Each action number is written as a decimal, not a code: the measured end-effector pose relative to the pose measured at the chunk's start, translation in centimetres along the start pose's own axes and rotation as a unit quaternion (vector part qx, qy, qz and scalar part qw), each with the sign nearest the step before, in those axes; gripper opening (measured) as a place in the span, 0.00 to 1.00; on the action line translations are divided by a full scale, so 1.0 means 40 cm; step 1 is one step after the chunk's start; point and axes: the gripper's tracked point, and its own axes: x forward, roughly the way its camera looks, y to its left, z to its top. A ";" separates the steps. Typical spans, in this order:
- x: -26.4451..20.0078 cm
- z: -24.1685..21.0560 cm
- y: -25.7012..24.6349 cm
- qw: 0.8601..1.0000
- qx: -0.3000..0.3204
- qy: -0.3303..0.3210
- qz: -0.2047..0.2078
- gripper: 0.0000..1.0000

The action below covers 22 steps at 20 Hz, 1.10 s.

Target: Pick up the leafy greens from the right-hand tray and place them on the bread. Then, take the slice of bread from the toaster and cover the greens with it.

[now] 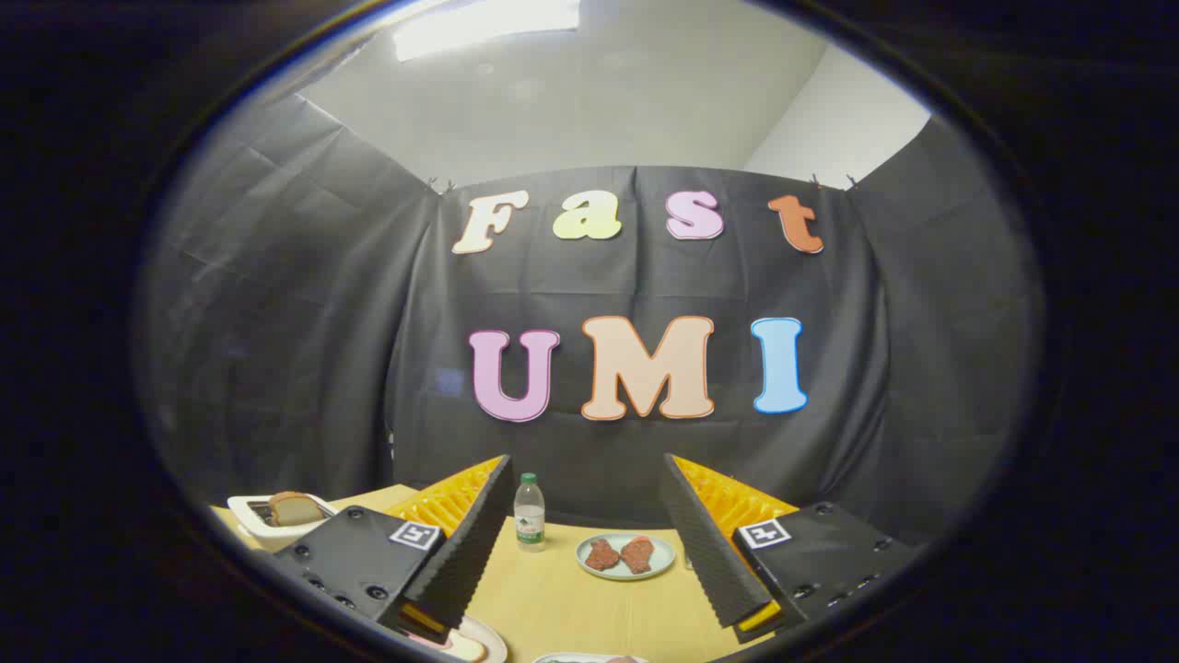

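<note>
The tool [589, 552] is held wide open and empty, well above the worktop [562, 589], the greens' tray [576, 657] lying near and below between its fingers (barely seen).

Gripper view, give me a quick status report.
Gripper open, holding nothing, raised above table. Bread slice still in toaster. Bottle and plate ahead between fingers.

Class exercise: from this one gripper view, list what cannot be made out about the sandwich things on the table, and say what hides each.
- Leafy greens tray: cut off near the open tool; contents unclear.
- Plate with bread: mostly behind the left finger.
- Toaster: lower body behind the tool's body; the bread slice shows on top.
- Bottle label: too small.
- Two reddish pieces on the plate: too small to identify.
</note>
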 end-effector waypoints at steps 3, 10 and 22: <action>0.000 0.006 -0.022 1.000 0.001 -0.001 -0.005 1.00; 0.003 0.002 -0.037 1.000 -0.001 0.002 0.000 1.00; -0.001 -0.063 -0.037 0.996 -0.020 0.047 0.071 1.00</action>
